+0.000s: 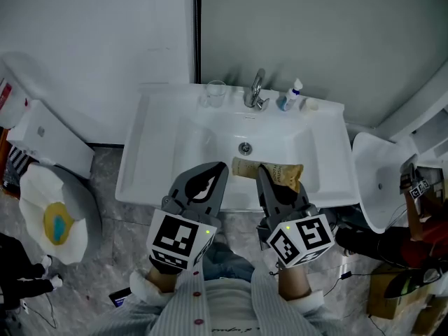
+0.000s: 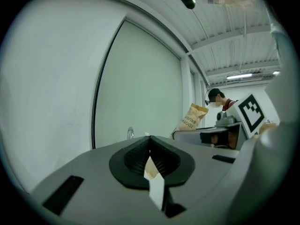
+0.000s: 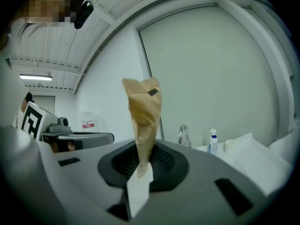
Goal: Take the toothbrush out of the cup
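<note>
My right gripper (image 1: 271,179) is shut on a brown paper toothbrush packet (image 1: 280,173), held level over the white sink basin (image 1: 210,142). In the right gripper view the packet (image 3: 143,116) rises from between the closed pads of that gripper (image 3: 143,156). To its left, my left gripper (image 1: 215,173) is shut too. In the left gripper view a small tan paper scrap (image 2: 150,168) is pinched in the left gripper (image 2: 149,150), and the packet (image 2: 192,118) shows further right. A clear glass cup (image 1: 215,93) stands on the sink's back rim; I see no toothbrush in it.
A chrome faucet (image 1: 255,89) and a small blue-and-white bottle (image 1: 294,93) stand on the back rim. A toilet (image 1: 52,215) is at the left, a white bin (image 1: 381,180) at the right. The wall rises straight behind the sink.
</note>
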Tool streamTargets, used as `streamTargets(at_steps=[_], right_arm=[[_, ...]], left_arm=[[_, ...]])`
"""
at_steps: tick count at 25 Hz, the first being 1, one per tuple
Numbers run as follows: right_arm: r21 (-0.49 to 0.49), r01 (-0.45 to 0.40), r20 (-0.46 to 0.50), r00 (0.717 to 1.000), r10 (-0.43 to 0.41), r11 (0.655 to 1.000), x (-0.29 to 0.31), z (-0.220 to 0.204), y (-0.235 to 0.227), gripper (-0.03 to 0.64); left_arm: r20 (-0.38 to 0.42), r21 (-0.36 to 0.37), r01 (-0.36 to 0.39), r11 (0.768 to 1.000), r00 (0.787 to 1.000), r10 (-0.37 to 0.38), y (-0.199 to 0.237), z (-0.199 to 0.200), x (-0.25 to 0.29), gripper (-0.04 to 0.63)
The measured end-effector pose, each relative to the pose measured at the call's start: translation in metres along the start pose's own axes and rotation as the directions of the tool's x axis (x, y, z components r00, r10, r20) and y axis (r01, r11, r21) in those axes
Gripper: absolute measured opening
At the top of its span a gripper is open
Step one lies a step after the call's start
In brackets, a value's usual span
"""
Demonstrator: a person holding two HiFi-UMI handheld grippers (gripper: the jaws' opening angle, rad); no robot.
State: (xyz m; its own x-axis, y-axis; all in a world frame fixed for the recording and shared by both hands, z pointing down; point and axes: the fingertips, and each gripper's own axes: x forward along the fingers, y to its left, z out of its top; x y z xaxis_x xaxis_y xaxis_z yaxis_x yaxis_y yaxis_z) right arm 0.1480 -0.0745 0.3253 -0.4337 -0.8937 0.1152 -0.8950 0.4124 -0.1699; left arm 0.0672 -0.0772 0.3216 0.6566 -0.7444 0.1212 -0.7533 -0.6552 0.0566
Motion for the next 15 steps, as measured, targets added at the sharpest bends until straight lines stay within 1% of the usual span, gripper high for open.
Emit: streamTargets(at_steps=[15], right_arm=[[-0.005, -0.032, -0.013, 0.999, 0.032, 0.999, 0.013, 0.001, 0.010, 0.048]], left_arm=[[0.001, 0.005, 0.017, 1.000, 1.000, -0.017, 0.006, 0.003, 0.003, 0.017]])
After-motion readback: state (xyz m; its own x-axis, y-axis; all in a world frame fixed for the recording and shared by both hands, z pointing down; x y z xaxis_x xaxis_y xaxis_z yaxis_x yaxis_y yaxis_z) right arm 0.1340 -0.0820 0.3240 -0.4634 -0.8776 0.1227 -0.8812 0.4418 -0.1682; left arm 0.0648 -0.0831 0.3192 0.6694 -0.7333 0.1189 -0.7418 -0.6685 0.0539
